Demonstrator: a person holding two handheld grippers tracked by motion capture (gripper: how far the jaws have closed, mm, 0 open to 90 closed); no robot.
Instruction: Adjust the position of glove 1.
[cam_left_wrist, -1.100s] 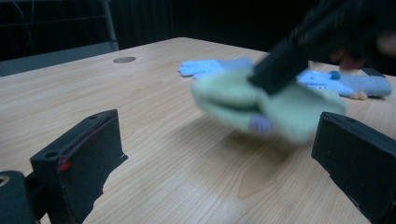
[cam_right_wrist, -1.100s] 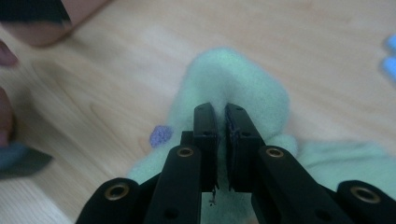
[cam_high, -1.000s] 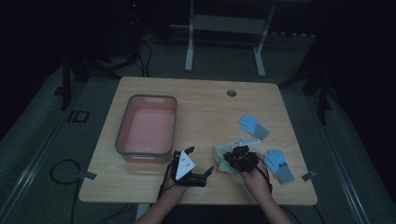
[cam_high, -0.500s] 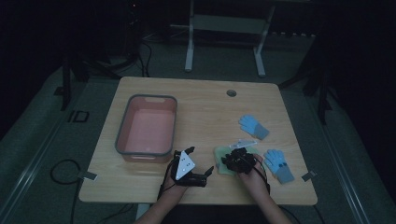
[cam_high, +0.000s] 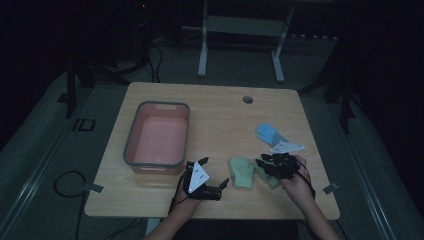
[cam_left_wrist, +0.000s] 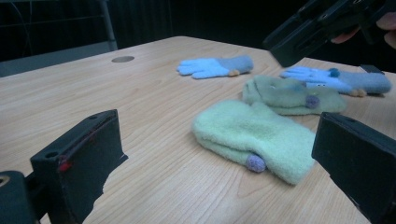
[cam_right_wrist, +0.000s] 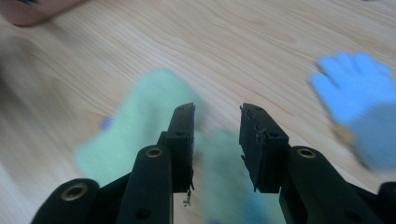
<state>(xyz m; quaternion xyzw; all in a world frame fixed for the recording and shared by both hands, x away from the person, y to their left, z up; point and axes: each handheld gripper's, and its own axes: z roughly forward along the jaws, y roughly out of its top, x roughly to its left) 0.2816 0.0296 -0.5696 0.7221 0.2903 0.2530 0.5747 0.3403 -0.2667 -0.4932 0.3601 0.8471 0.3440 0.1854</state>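
Green mitten (cam_left_wrist: 254, 135) lies just ahead of the left gripper (cam_left_wrist: 219, 154), between its wide-apart jaws.

Green mitten (cam_high: 242, 171) between two grippers, beside pink tub (cam_high: 156, 137).

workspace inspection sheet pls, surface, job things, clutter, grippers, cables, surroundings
surface: wooden table, round hole near the far edge
job's things: two green mittens, near one, far one; two blue gloves; pink bin with grey rim
clutter: nothing seen
grippers: left gripper open, low before the near mitten; right gripper open above the green mittens
cables: black cable looped on the floor at left
surroundings: dim room, carpet, grey metal frame beyond the table
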